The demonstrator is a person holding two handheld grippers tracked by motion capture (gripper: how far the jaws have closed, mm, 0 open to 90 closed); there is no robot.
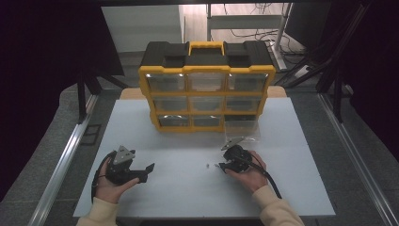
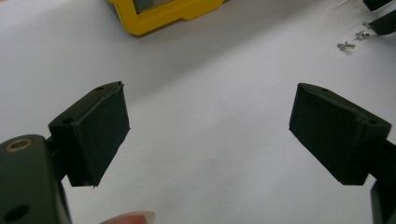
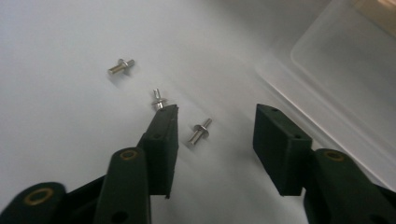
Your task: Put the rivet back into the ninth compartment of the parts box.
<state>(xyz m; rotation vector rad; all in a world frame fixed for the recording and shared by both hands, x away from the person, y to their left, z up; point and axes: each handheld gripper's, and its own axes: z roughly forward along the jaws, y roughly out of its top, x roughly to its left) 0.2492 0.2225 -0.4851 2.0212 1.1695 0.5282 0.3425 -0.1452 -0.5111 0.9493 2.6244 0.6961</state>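
We hold the right gripper (image 3: 215, 123) low over the white table top (image 1: 188, 141), nearer its front edge than the back, w/ the hand wrapped round it from behind, tilted down twd the sheet. Its jaws stand partly apart, touching nothing; one small silver metal screw (image 3: 201, 131) lies btwn them, a second screw (image 3: 159, 99) sits just at the left jaw tip, a third screw (image 3: 121, 67) lies farther off. A clear plastic drawer bin (image 3: 345, 60) lies close by. The left gripper (image 1: 147, 170) rests near the front-left corner, palm under it, jaws wide apart, nothing btwn them. A yellow-and-black compartment organiser (image 1: 207, 89) stands at the back edge.
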